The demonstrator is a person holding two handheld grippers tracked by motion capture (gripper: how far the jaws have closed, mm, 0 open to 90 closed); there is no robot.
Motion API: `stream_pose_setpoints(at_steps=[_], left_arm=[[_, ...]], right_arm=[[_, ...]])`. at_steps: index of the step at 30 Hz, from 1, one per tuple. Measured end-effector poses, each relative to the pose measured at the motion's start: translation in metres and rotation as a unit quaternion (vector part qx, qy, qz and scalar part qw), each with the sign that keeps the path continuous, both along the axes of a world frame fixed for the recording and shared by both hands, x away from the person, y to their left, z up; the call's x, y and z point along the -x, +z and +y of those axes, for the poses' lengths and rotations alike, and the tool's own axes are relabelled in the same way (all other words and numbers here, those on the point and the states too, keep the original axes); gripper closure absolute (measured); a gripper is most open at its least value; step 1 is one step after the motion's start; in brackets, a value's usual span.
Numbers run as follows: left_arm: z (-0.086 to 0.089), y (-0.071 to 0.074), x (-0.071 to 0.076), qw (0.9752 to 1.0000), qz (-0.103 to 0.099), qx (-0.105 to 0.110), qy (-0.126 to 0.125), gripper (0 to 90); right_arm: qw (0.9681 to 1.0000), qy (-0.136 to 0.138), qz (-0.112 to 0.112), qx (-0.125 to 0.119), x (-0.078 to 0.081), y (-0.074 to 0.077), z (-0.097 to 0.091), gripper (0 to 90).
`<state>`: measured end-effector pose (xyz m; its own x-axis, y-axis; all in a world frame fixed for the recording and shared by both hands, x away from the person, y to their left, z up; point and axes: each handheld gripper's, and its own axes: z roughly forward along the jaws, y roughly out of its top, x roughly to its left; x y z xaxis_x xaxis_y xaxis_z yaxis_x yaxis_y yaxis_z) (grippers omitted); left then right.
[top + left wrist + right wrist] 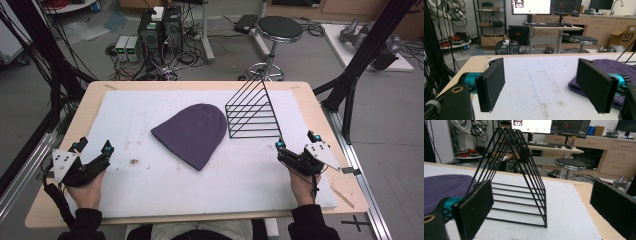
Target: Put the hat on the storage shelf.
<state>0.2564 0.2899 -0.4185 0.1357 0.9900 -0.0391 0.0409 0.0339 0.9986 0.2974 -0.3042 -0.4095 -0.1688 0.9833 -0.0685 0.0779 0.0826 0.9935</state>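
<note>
White padding [150, 180] covers the table, with a purple beanie [192, 134] lying flat at its centre and a black wire rack [252, 114] just beside it. The left gripper [92, 146] and right gripper [296, 141] rest near opposite edges — jaws spread, nothing between them. Judged step: start position, approach not begun. Next move — probably the left gripper toward the beanie's near edge.

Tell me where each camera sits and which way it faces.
High view: above the person's side, looking down on the table; hands, left gripper, right gripper.
Left gripper view: between open jaws, facing the beanie.
Right gripper view: between open jaws, facing the wire rack.
Shared: beanie in all three.
</note>
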Motion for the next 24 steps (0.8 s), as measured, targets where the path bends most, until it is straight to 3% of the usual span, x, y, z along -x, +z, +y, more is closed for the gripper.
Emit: stream_pose_setpoints(at_steps=[24], left_arm=[[-0.0052,-0.004,-0.0023,0.9997,0.016,-0.011,-0.01,23.4]], right_arm=[[0.9999,0.008,0.005,0.003,-0.0019,-0.0022,0.0025,4.0]])
